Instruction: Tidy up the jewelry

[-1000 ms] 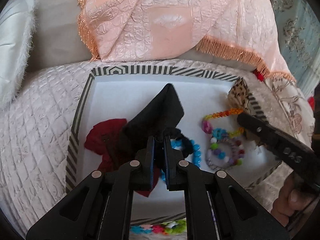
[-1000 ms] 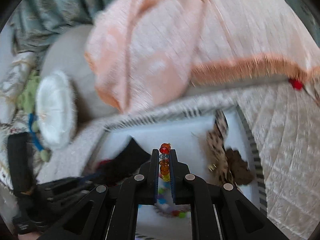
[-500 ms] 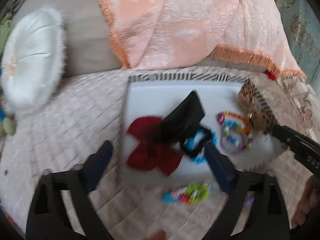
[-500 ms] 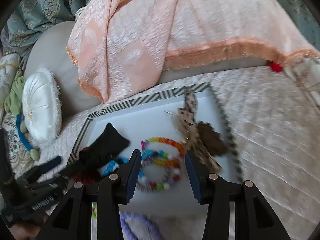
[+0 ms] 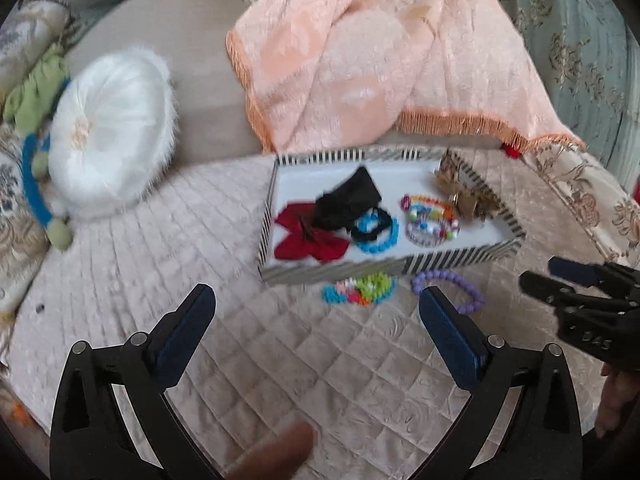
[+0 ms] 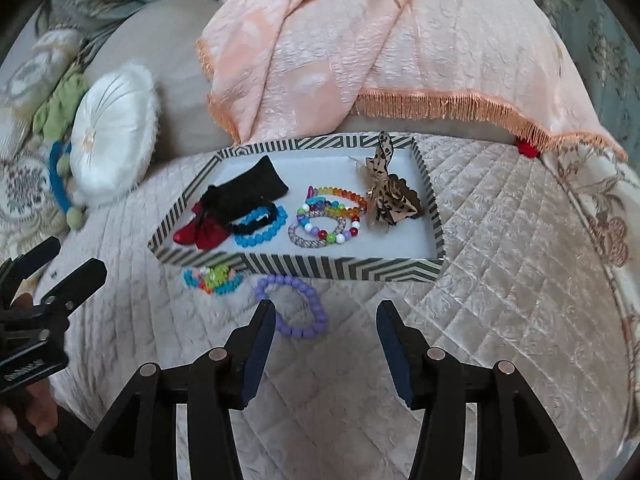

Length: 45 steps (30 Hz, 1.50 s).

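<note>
A striped tray (image 6: 304, 270) on the quilted cover holds a black bow (image 6: 244, 192), a red bow (image 6: 202, 232), a blue bead bracelet (image 6: 260, 236), a rainbow bracelet (image 6: 340, 196), mixed bead bracelets (image 6: 320, 236) and a leopard bow (image 6: 388, 200). In front of the tray lie a flower bracelet (image 6: 212, 276) and a purple bead bracelet (image 6: 296, 304). My right gripper (image 6: 325, 308) hovers over the purple bracelet, its jaws opening and gripping nothing. My left gripper (image 5: 314, 296) stands wide open and empty before the tray (image 5: 384, 268), near the flower bracelet (image 5: 360, 290).
A peach fringed cloth (image 5: 380, 60) hangs behind the tray. A round white cushion (image 5: 112, 132) and a green and blue toy (image 5: 36, 184) lie at the left. The quilted cover (image 5: 180, 248) spreads around the tray. A fingertip (image 5: 276, 452) shows at the bottom.
Both grippers opened and pulled back from the tray. The left let go of the black bow and the right let go of the rainbow bracelet; both now lie in the tray.
</note>
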Available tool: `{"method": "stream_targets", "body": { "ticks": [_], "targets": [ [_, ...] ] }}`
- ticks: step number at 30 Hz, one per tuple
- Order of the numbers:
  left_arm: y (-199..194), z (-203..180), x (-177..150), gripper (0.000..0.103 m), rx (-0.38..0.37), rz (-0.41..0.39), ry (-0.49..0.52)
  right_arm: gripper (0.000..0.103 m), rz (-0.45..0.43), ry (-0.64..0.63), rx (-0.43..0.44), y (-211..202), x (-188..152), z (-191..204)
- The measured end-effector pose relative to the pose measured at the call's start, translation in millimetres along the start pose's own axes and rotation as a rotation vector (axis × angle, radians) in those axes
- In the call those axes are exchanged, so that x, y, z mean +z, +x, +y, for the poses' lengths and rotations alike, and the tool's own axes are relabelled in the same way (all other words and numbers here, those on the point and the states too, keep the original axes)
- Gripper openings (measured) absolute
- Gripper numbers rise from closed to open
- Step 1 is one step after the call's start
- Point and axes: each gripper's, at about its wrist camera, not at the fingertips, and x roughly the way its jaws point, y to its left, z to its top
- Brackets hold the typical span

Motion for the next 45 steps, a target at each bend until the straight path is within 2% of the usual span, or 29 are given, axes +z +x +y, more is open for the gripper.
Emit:
{"method": "stream_targets", "body": {
  "ticks": [3, 7, 21, 45],
  "targets": [
    [14.3, -5.3, -3.4, 0.102, 0.019, 0.062, -0.001, 0.051, 0.001, 0.006, -0.008, -1.5, -3.9, -2.7],
    [21.3, -14.4, -8.3, 0.102, 0.037, 0.089, 0.023, 0.051, -0.001, -0.005, -0.012, -1.6, -3.8, -3.0],
    [19.0, -28.6, -11.2, 0.102, -0.001, 0.080, 0.065, 0.051, -0.020, -0.015, -0.025, 1.8, -0.2, 3.9],
    [21.8, -20.7, -11.8, 0.102, -0.003, 0.096, 0.040, 0.051, -0.008, -0.018, -0.033, 5.2, -1.2, 4.2]
  ]
}}
